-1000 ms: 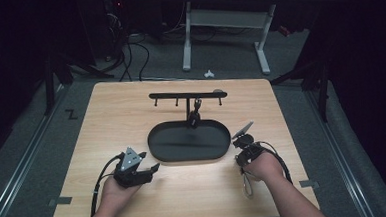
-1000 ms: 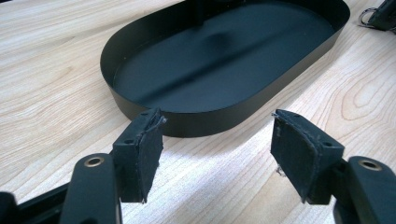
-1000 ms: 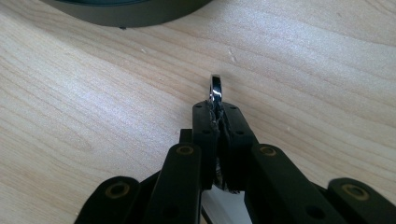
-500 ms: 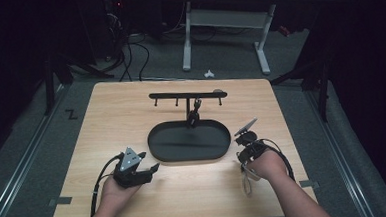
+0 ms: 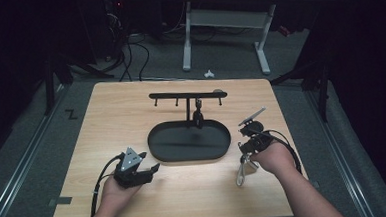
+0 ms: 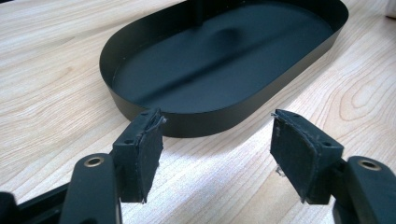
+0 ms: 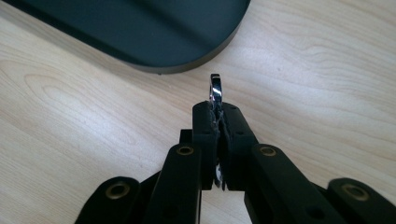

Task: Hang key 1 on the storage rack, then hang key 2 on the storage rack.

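A black oval tray (image 5: 183, 144) lies mid-table, and a black rack (image 5: 188, 94) with small hooks rises from its far edge. My right gripper (image 5: 244, 147) is just right of the tray, shut on a thin shiny metal piece (image 5: 241, 174) that hangs below the hand. In the right gripper view the metal piece's tip (image 7: 215, 88) sticks out past the closed pads, with the tray's rim (image 7: 177, 65) beyond it. My left gripper (image 5: 151, 168) rests on the wood at the tray's near left, open. Between its pads (image 6: 147, 149) there is bare table, and the tray (image 6: 224, 60) is just ahead.
The light wooden table (image 5: 131, 121) has bare wood all around the tray. Beyond its far edge stand a white desk frame (image 5: 221, 22) and cables on a grey floor. The table's near edge runs just under both forearms.
My right hand has lifted slightly with the metal piece still clamped in its jaws. The left hand and gripper have stayed put.
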{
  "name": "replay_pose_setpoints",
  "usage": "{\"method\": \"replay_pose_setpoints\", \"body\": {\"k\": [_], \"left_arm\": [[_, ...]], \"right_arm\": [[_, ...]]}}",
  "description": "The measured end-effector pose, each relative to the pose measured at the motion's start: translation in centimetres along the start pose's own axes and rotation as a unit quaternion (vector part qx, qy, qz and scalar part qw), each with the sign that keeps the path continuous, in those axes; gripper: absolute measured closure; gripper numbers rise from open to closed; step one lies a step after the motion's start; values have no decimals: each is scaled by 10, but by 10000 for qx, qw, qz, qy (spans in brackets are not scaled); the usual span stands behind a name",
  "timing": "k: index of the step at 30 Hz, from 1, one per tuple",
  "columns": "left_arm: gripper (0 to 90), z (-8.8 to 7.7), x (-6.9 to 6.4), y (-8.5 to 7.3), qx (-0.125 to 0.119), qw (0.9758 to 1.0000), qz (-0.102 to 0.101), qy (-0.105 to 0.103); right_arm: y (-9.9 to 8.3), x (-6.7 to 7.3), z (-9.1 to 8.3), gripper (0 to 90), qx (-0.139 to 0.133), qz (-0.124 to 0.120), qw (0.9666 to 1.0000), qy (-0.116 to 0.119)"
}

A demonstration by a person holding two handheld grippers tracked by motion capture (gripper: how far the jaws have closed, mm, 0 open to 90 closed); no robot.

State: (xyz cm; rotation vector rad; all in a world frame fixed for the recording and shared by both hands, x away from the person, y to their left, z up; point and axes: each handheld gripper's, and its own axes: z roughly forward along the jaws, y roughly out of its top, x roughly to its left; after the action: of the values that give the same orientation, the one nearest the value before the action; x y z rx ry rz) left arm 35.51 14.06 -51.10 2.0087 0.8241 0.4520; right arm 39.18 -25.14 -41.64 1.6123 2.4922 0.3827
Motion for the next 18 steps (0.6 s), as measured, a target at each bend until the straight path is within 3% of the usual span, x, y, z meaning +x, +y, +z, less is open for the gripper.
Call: {"method": "replay_pose_setpoints", "body": {"k": [5,18], "left_arm": [[345,1,-1,0,27,10000,39,0],[346,-2,0,0,-50,10000,-26,46]], "right_arm": [[3,-2,-9,862,-129,24,9999,30],[10,-4,-24,862,-163,-72,9998,25]]}}
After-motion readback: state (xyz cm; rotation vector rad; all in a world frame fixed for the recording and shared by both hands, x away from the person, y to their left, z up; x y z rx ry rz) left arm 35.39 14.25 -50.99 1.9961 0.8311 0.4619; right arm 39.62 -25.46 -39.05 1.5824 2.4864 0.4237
